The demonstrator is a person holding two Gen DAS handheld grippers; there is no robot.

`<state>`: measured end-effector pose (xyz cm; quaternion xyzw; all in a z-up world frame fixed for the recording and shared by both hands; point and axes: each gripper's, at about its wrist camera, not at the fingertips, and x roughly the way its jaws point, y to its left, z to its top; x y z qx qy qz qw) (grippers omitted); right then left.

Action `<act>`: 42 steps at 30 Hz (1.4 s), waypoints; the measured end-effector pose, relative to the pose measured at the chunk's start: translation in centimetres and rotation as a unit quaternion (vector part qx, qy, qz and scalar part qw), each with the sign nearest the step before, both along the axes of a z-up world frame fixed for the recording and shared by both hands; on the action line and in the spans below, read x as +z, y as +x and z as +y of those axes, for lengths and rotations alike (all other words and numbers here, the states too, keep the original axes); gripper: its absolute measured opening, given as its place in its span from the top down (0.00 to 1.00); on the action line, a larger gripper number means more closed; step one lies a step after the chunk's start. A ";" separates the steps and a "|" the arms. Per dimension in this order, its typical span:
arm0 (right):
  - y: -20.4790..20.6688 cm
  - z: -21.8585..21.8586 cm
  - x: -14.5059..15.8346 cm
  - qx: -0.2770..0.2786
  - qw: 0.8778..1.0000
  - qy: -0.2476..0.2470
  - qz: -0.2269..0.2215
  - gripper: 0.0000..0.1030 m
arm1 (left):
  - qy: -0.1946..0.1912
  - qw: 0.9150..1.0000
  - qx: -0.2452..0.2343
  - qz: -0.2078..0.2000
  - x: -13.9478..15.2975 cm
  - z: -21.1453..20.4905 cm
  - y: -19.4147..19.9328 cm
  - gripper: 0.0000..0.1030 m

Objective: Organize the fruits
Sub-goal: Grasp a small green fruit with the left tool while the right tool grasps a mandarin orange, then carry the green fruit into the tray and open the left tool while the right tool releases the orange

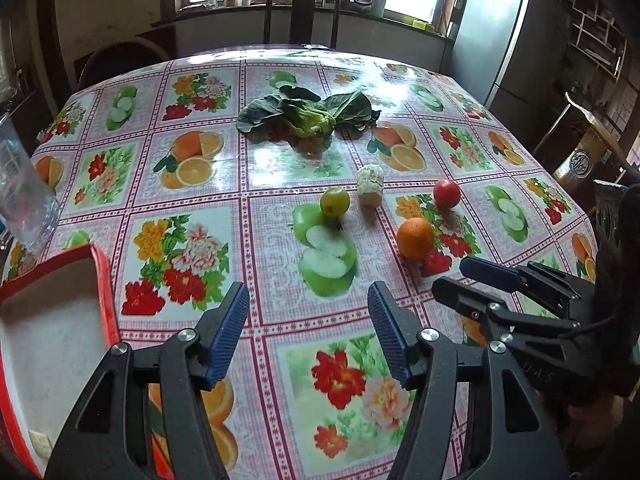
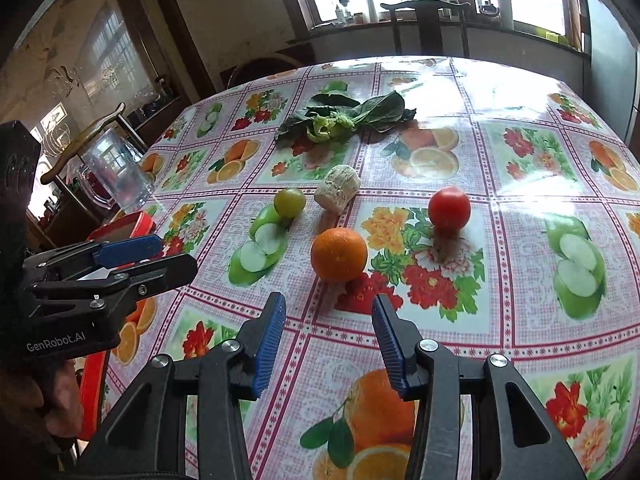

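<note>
Ahead, orange (image 2: 339,255) amid open tablecloth (image 2: 500,320)

Table (image 1: 248,216) carries orange (image 1: 415,237), tomato (image 1: 446,193), green fruit (image 1: 334,201), greens (image 1: 308,114), perhaps corn (image 1: 370,184)

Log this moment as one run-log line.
left gripper: open, empty | right gripper: open, empty | orange, tomato, green fruit: on table | red box: empty

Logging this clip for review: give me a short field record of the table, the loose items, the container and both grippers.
surface: table with fruit-print cloth
fruit: orange, red tomato, green fruit
other items: corn piece, leafy greens, clear jug
container: red tray, near left edge
left gripper: open, empty
right gripper: open, empty, orange just ahead
</note>
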<state>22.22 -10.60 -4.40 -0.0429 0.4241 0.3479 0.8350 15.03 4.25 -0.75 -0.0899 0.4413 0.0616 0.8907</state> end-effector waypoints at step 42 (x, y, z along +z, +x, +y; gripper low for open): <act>-7.0 -1.2 3.1 0.030 0.998 0.060 0.005 0.68 | -0.059 0.998 0.005 -0.027 0.2 1.2 -3.7 0.79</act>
